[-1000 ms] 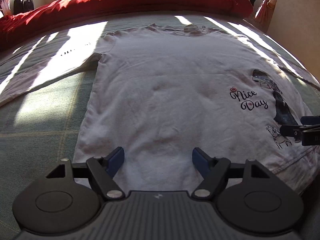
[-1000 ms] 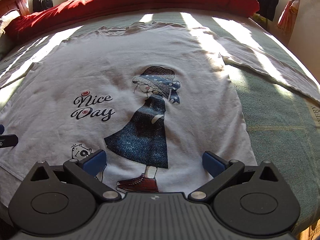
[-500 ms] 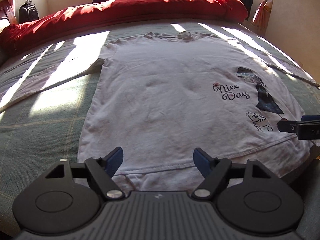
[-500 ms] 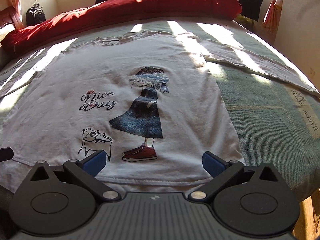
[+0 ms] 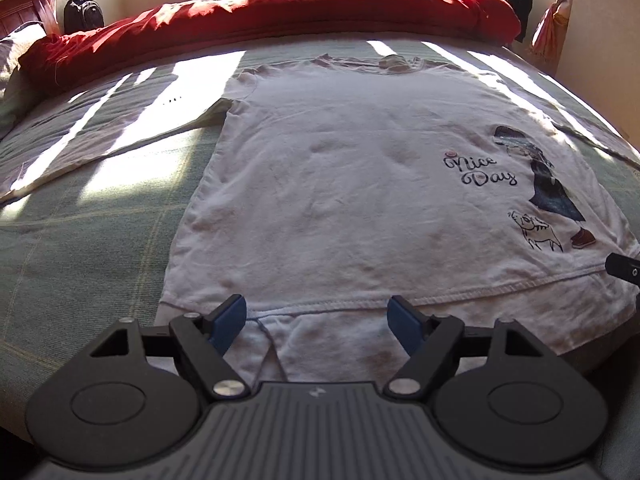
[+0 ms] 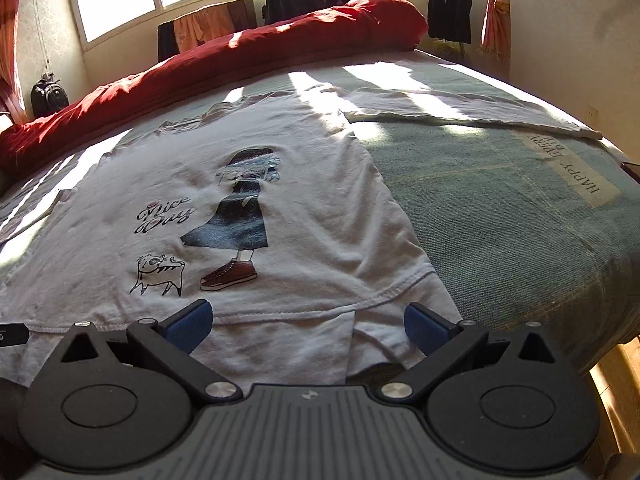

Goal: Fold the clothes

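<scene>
A white long-sleeved shirt [image 5: 340, 184] lies face up and spread flat on the bed, collar at the far end, its print of a girl, a cat and "Nice Day" [image 6: 224, 220] toward one side. My left gripper [image 5: 318, 318] hovers open over the near hem on the shirt's left part, nothing between its blue pads. My right gripper [image 6: 308, 322] is open too, above the hem below the print, and its tip [image 5: 622, 268] shows at the right edge of the left wrist view. Both sleeves lie stretched outward.
A green bedspread [image 6: 520, 240] with a lettered band covers the bed. A rolled red duvet [image 5: 260, 20] lies along the far end. Dark clothes [image 6: 446, 4] hang by the window. A black bag [image 6: 50, 94] sits at the back left. The bed's near edge drops off right below the hem.
Both grippers have pulled back toward the near edge of the bed, so the hem now shows between the fingers. The right one has also tilted. Jaws stayed open.
</scene>
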Demonstrator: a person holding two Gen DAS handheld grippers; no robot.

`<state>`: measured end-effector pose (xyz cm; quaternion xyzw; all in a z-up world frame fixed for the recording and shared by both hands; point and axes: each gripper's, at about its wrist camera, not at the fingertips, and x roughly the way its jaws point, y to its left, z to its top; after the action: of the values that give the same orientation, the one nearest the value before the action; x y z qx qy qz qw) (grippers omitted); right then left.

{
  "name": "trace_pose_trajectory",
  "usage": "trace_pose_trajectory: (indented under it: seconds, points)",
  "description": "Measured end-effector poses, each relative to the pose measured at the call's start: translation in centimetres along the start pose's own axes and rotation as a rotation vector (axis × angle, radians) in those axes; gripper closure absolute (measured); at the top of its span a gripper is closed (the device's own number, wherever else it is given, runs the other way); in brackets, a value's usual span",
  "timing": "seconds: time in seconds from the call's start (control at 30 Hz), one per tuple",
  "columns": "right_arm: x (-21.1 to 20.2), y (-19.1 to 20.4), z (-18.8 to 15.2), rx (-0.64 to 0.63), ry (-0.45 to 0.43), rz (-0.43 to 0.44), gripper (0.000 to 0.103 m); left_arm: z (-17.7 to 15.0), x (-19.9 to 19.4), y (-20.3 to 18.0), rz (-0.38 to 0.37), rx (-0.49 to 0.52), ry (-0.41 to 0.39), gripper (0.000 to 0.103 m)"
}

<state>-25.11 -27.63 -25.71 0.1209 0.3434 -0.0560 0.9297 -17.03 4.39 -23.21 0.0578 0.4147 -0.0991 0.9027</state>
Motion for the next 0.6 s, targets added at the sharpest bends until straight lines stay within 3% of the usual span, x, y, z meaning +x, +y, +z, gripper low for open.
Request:
trace_pose_trajectory:
  seconds: [0.17,0.27,0.4,0.5,0.6]
  points:
    - [-0.1,0.8,1.6,0.003,-0.087,0.076,0.0,0.4,0.9,-0.4,-0.015,0.023,0.0,0.025]
    - [1.7,1.4,2.8,-0.005,-0.064,0.101,0.0,0.1,1.3,-0.2,-0.017,0.01,0.01,0.024]
    - [3.9,0.1,2.9,0.042,0.016,-0.015,0.0,0.2,1.4,0.2,-0.02,-0.017,0.016,0.024]
    - [2.4,-1.3,2.7,0.132,-0.022,-0.011,0.0,0.9,1.0,0.7,-0.032,-0.052,0.005,0.024]
    - [1.2,-0.7,3.4,0.124,-0.048,0.006,0.0,1.8,1.5,0.6,-0.047,-0.067,-0.006,0.024]
